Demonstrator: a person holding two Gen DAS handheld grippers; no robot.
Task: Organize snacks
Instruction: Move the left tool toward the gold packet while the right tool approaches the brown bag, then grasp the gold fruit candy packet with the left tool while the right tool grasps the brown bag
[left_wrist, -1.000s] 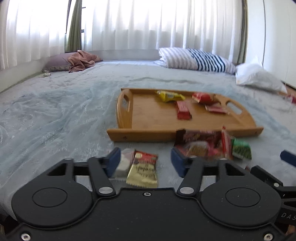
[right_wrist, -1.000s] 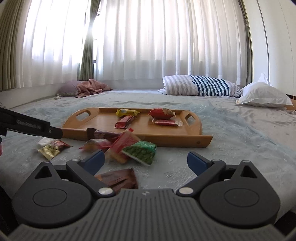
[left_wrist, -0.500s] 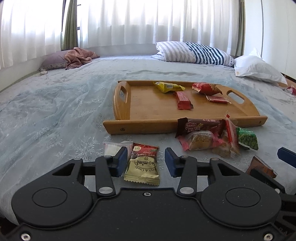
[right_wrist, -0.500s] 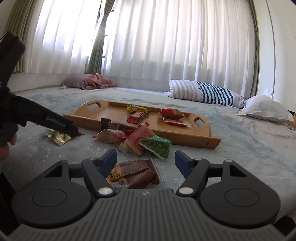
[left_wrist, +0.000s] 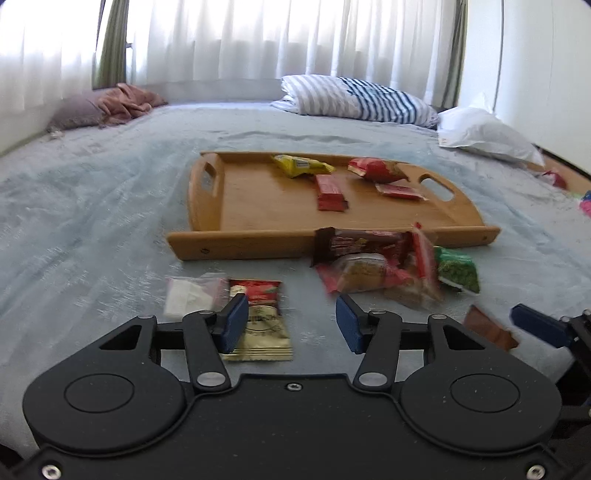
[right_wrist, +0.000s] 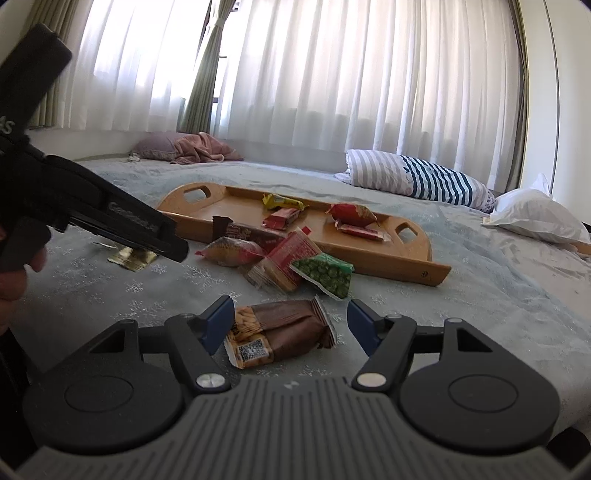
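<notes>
- Wooden tray (left_wrist: 258, 206) on the bedspread holds four packets.
- Loose snack pile (right_wrist: 295, 258) lies against its near rim.
- Brown peanut packet (right_wrist: 280, 332) lies flat, apart.

**Daylight floods a bedroom through sheer curtains**

Sheer white curtains (right_wrist: 332, 74) glow with daylight along the far wall, ahead of the camera, with an olive drape (right_wrist: 201, 74) gathered among them. A pale blue bedspread (left_wrist: 92, 206) fills the foreground. At the far edge lie a striped pillow (left_wrist: 354, 98), a white pillow (left_wrist: 484, 133) to its right, and a mauve cushion under a pink cloth (left_wrist: 129, 101) far left.
</notes>
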